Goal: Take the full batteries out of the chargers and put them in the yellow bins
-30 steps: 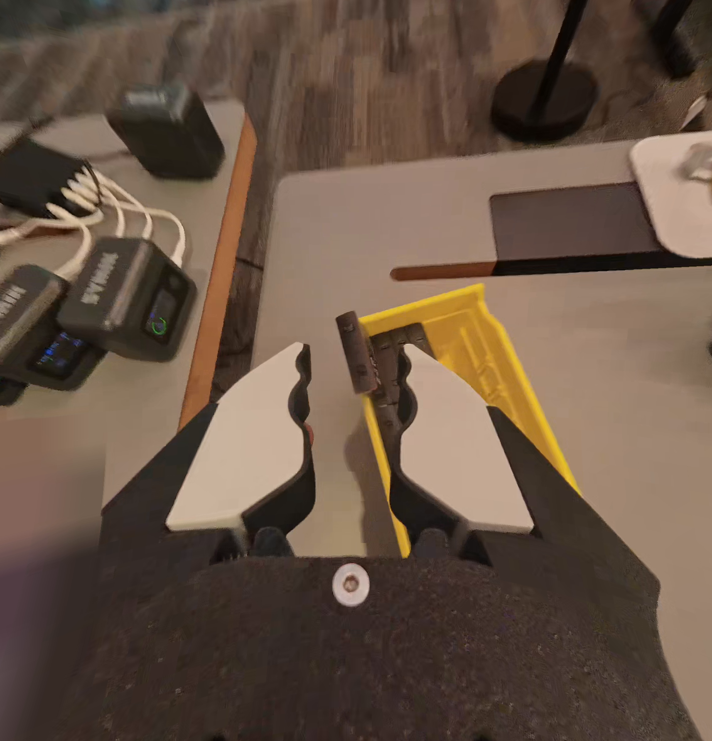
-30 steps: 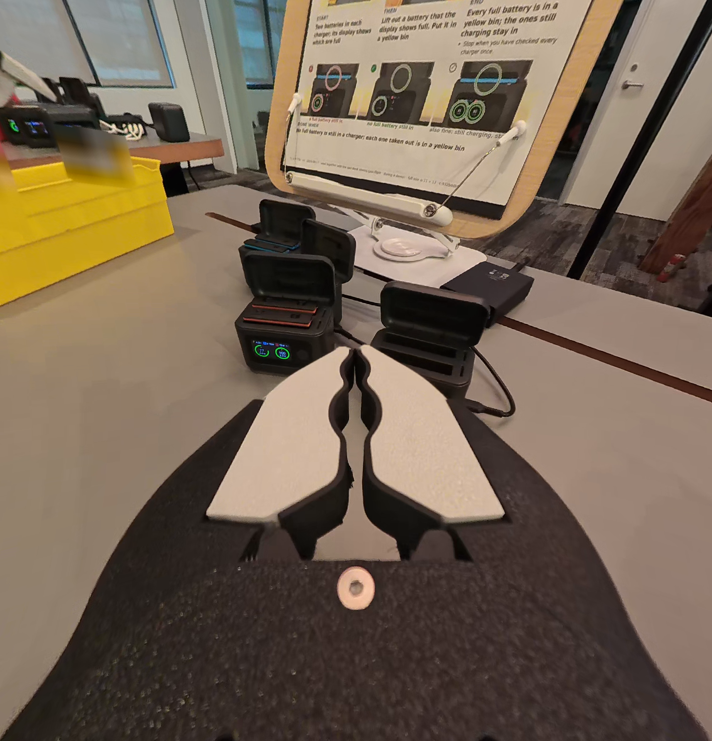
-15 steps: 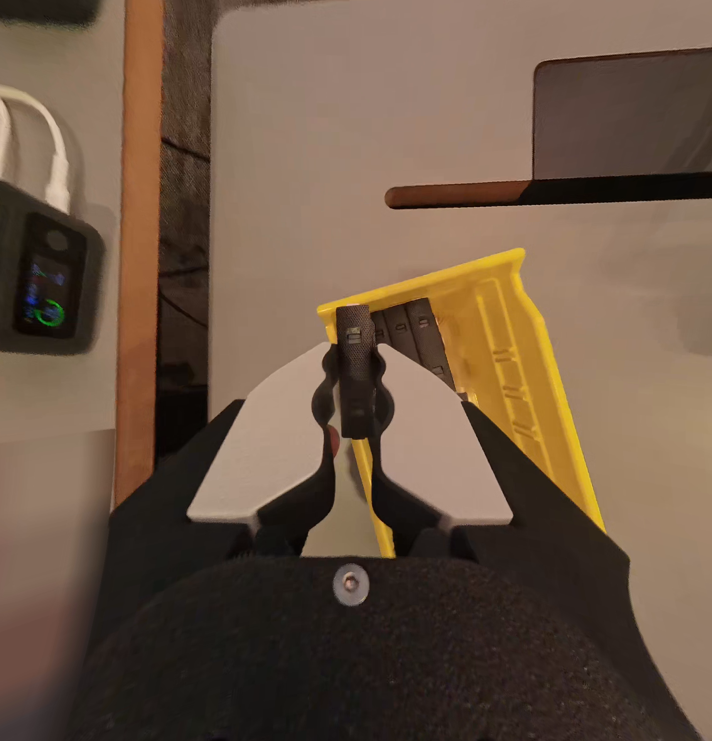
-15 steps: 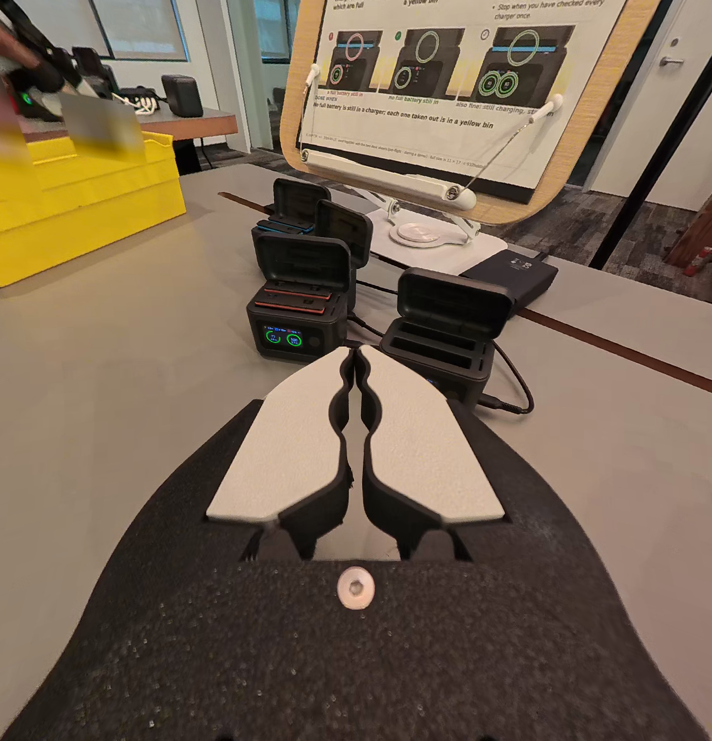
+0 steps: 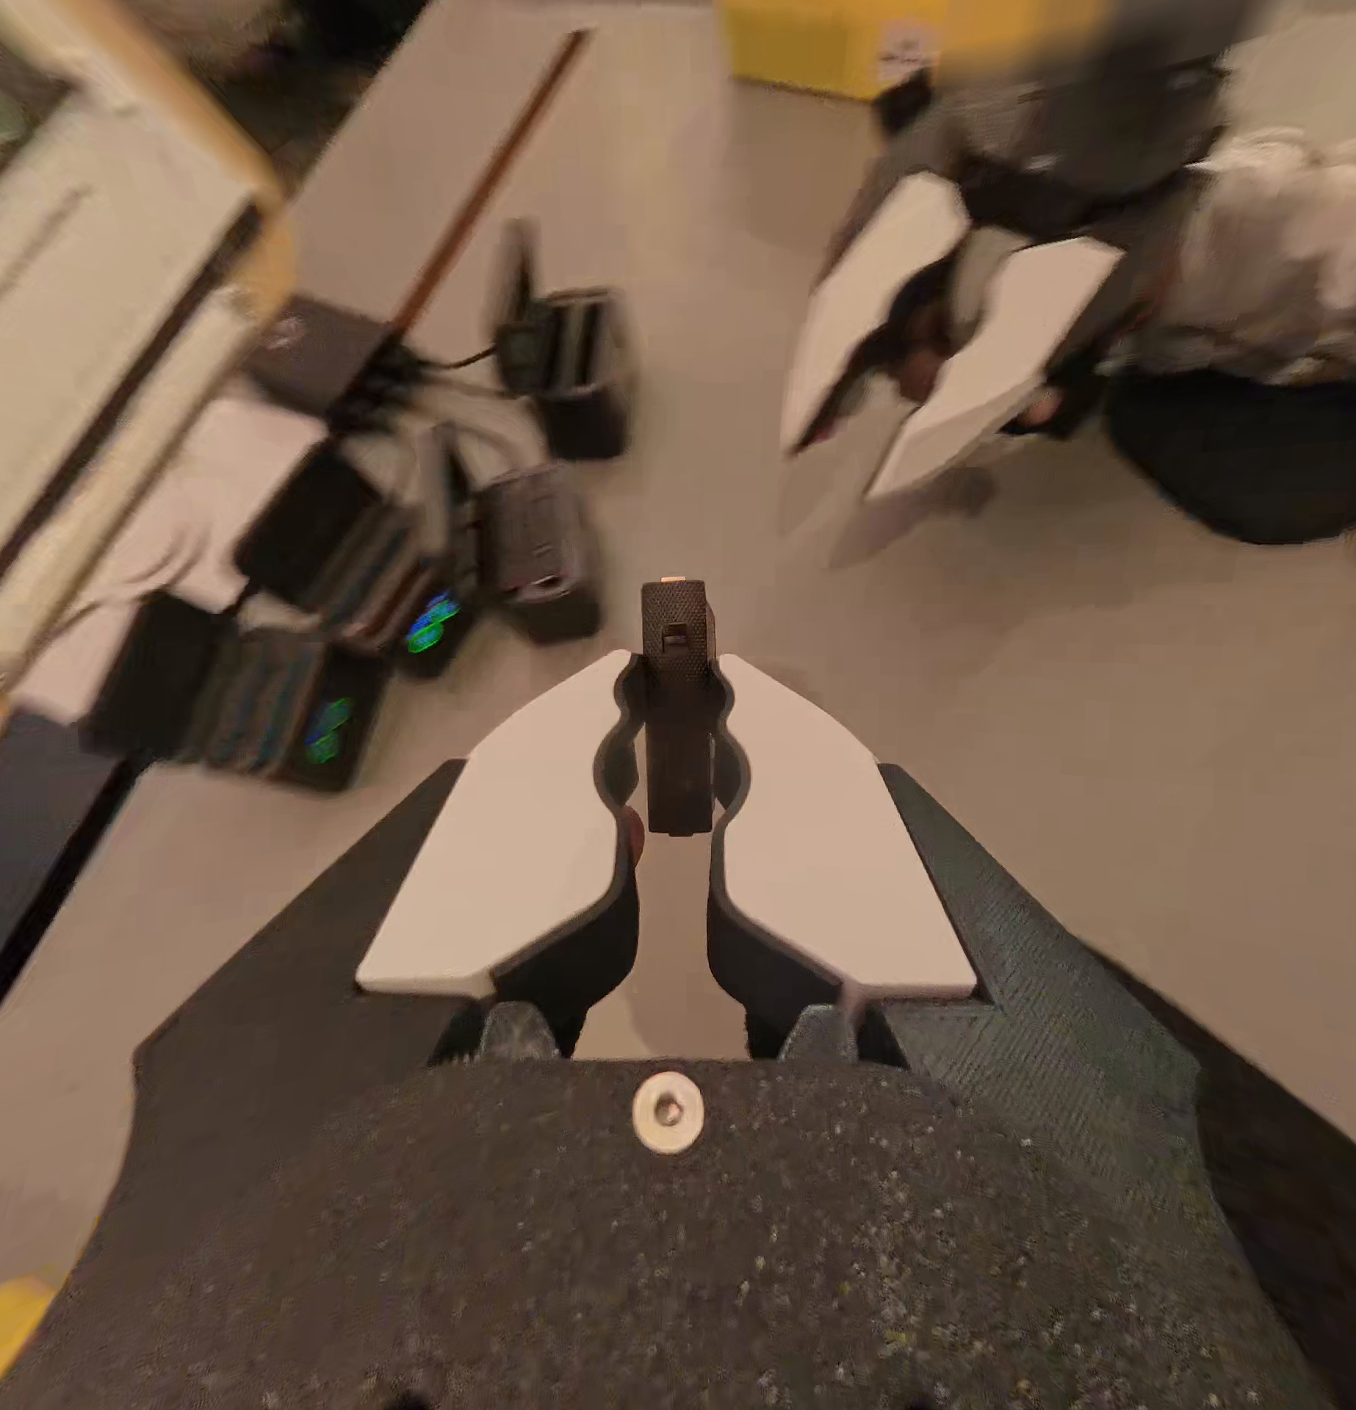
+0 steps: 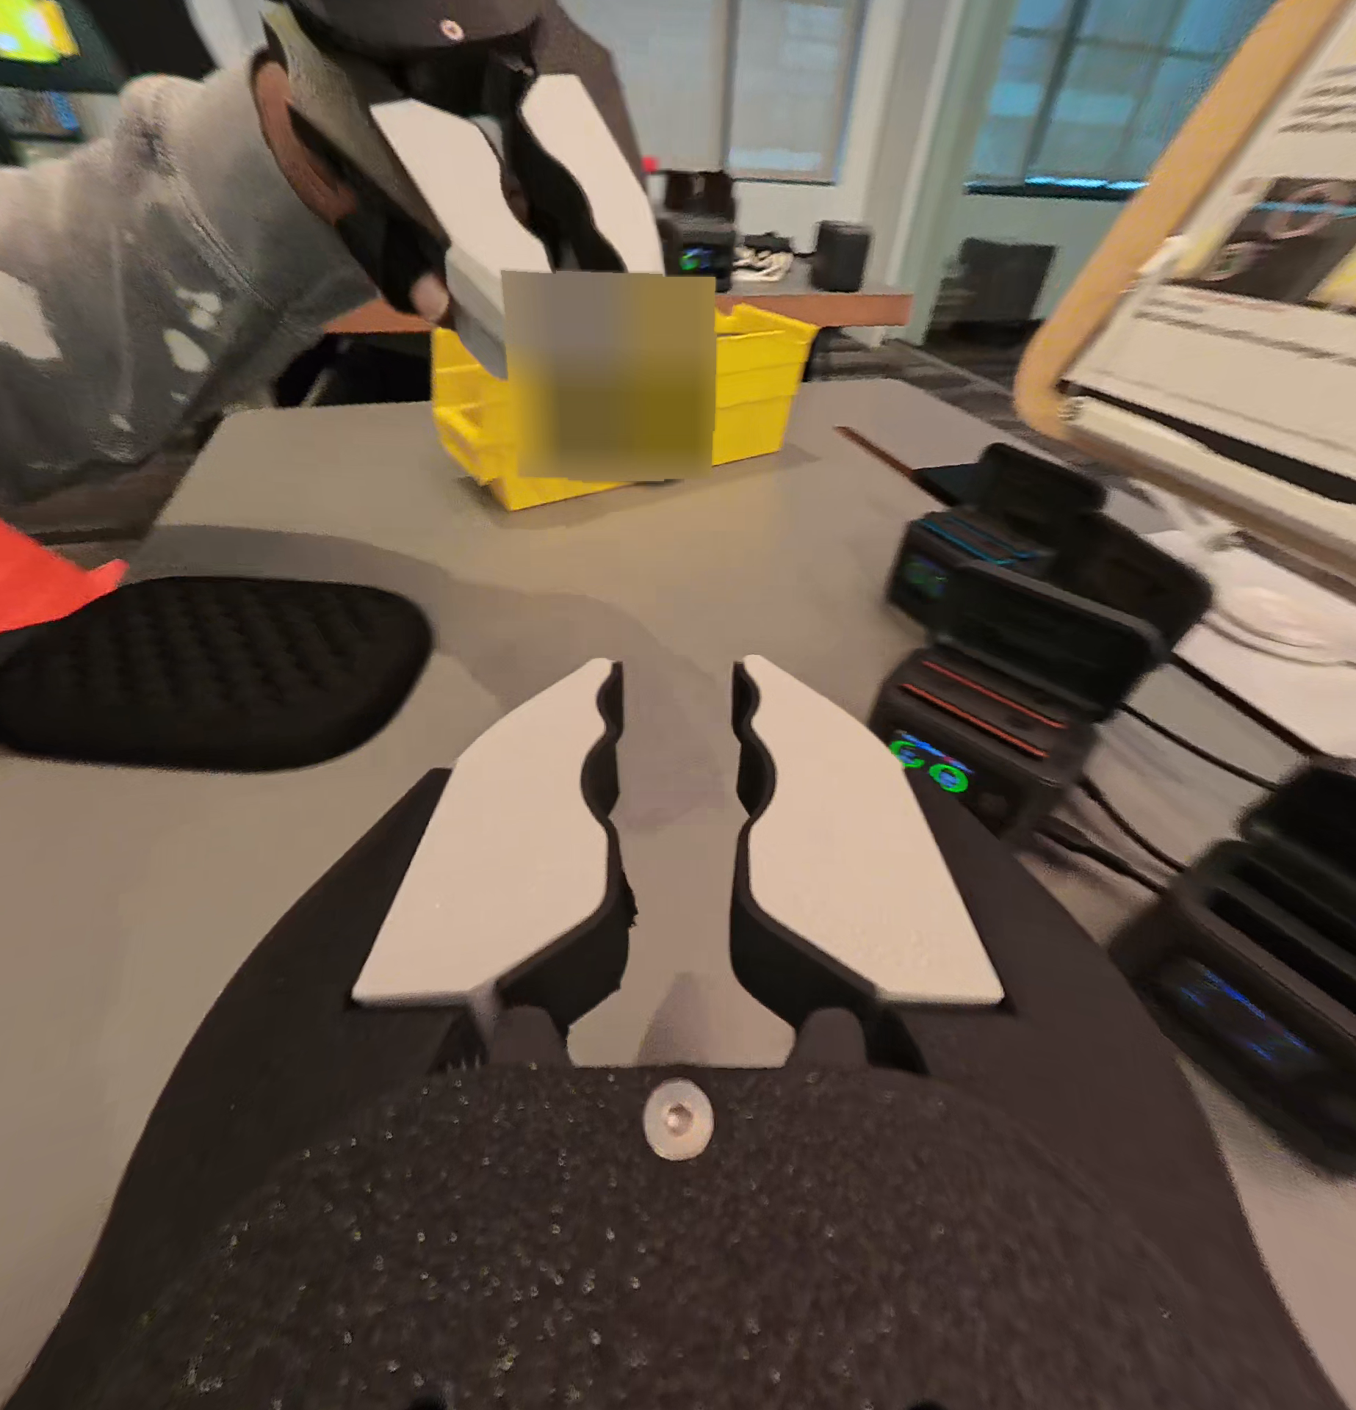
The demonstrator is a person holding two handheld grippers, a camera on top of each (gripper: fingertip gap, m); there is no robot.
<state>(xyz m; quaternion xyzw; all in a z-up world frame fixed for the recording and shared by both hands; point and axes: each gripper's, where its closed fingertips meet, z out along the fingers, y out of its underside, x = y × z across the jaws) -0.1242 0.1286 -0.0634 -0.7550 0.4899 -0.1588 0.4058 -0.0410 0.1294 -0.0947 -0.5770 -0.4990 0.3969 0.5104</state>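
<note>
My left gripper [image 5: 673,662] is shut on a black battery [image 5: 675,633] and holds it above the grey table, end pointing forward. Several open black chargers stand to its left; the nearest [image 5: 309,717] shows green rings. My right gripper [image 6: 676,671] is open and empty, low over the table; it also shows in the left wrist view [image 5: 839,465] at the upper right. A charger with two green rings [image 6: 980,732] and red-edged batteries stands just right of it. Stacked yellow bins [image 6: 759,381] stand at the table's far end. The left gripper's fingers [image 6: 446,175] hang above them, tips hidden by a blurred patch.
A wood-framed instruction board [image 6: 1163,252] stands behind the chargers, with cables [image 6: 1163,732] around them. A black mesh pad [image 6: 202,671] and something red [image 6: 26,587] lie at the left. A person's grey sleeve [image 6: 125,267] is at the upper left. The left wrist view is motion-blurred. Across from one pair of fingers to the other is roughly 10 cm.
My left gripper shut on the battery at the yellow bin's rim, then swung away to above the table by the chargers. My right gripper opened and turned left toward the bins.
</note>
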